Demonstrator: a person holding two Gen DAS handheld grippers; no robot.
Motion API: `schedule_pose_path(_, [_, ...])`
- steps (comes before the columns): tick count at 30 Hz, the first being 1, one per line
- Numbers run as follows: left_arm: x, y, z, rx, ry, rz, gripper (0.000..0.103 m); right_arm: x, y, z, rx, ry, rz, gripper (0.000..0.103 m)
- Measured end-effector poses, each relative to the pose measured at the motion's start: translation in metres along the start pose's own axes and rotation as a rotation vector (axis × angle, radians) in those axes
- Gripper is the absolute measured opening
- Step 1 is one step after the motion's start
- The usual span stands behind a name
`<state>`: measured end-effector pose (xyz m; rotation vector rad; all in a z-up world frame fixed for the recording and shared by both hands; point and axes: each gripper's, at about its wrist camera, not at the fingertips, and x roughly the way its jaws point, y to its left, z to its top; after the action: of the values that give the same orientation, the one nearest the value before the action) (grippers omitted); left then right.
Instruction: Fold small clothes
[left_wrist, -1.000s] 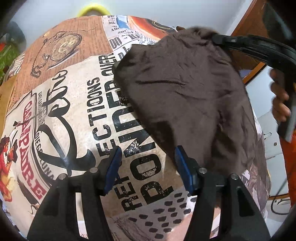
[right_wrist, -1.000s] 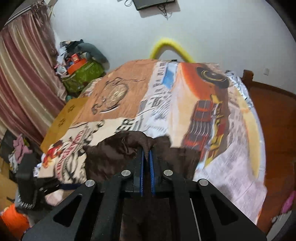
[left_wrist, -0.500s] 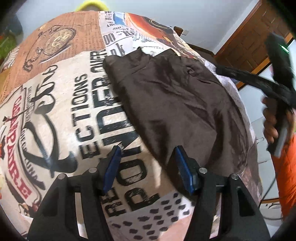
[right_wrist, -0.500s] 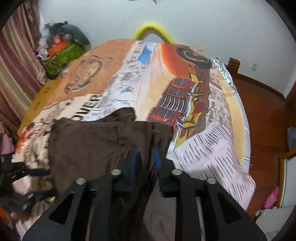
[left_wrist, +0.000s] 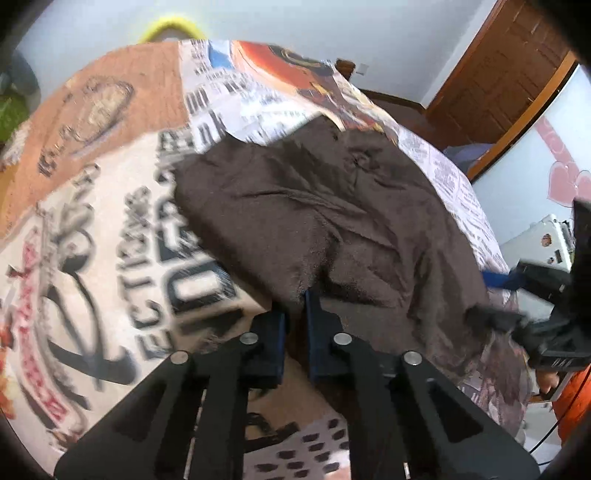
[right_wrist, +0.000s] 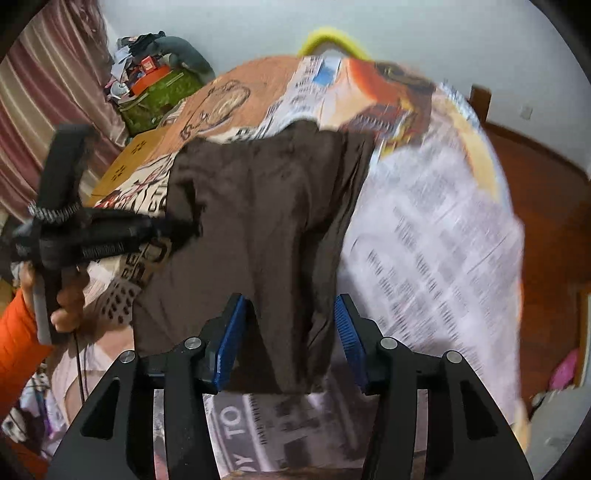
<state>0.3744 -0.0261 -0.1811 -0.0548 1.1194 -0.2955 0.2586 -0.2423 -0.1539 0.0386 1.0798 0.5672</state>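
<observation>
Left wrist view showed the left gripper (left_wrist: 295, 325) closing, its fingers pinching the near edge of the brown garment (left_wrist: 325, 206) spread on the printed bedspread (left_wrist: 110, 221). The right gripper (right_wrist: 288, 339) was opening, the cloth's hem loose between its fingers.

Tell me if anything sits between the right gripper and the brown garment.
Nothing visible does. The right gripper has its jaws opening, with the near edge of the brown garment lying loose directly between them on the printed bedspread. The left gripper is off to the side, closing on the garment's other edge.
</observation>
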Motion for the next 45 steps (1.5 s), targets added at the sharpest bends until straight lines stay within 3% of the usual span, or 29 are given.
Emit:
schedule_pose_path(3, [-0.011, 0.01, 0.016, 0.009, -0.035, 0.087, 0.005, 0.01, 0.007, -0.002, -0.002, 0.002, 0.025, 0.044])
schedule_pose_path(4, [-0.013, 0.014, 0.02, 0.004, -0.038, 0.096, 0.005, 0.013, 0.01, -0.002, -0.007, -0.006, 0.025, 0.038])
schedule_pose_path(6, [-0.012, 0.02, 0.029, -0.007, -0.023, 0.106, 0.005, 0.019, 0.015, -0.001, -0.011, 0.0, 0.041, 0.017])
schedule_pose_path(9, [-0.011, 0.025, 0.031, -0.016, -0.001, 0.102, 0.008, 0.024, 0.02, 0.0, -0.015, -0.01, 0.042, 0.011])
schedule_pose_path(14, [-0.024, 0.018, 0.005, -0.006, -0.006, 0.054, 0.055, 0.019, 0.016, -0.004, 0.015, -0.005, 0.067, 0.012])
schedule_pose_path(18, [-0.029, 0.007, -0.021, 0.015, 0.029, 0.026, 0.057, 0.017, 0.014, -0.009, 0.041, 0.011, 0.103, 0.026])
schedule_pose_path(23, [-0.018, -0.001, -0.048, -0.002, 0.101, -0.012, 0.058, 0.026, 0.026, -0.014, 0.006, 0.021, 0.073, 0.027])
schedule_pose_path(26, [-0.008, -0.003, -0.056, -0.009, 0.122, 0.005, 0.06, 0.025, 0.027, -0.015, -0.013, 0.014, 0.035, 0.008])
schedule_pose_path(32, [-0.005, -0.005, -0.064, 0.008, 0.118, 0.045, 0.063, 0.006, 0.012, -0.021, -0.008, -0.011, -0.035, 0.004])
schedule_pose_path(38, [-0.01, -0.004, -0.07, 0.004, 0.113, 0.059, 0.064, 0.018, -0.01, -0.04, 0.032, 0.051, -0.11, 0.0])
schedule_pose_path(41, [-0.015, 0.0, -0.074, -0.018, 0.113, 0.037, 0.064, 0.007, -0.003, -0.041, 0.018, 0.027, -0.098, 0.006])
schedule_pose_path(43, [-0.017, 0.002, -0.076, -0.029, 0.115, 0.028, 0.064, -0.003, 0.003, -0.036, 0.02, -0.002, -0.034, 0.013])
schedule_pose_path(45, [-0.018, 0.002, -0.078, -0.028, 0.113, 0.035, 0.064, -0.008, 0.009, -0.029, 0.019, -0.041, -0.02, 0.041])
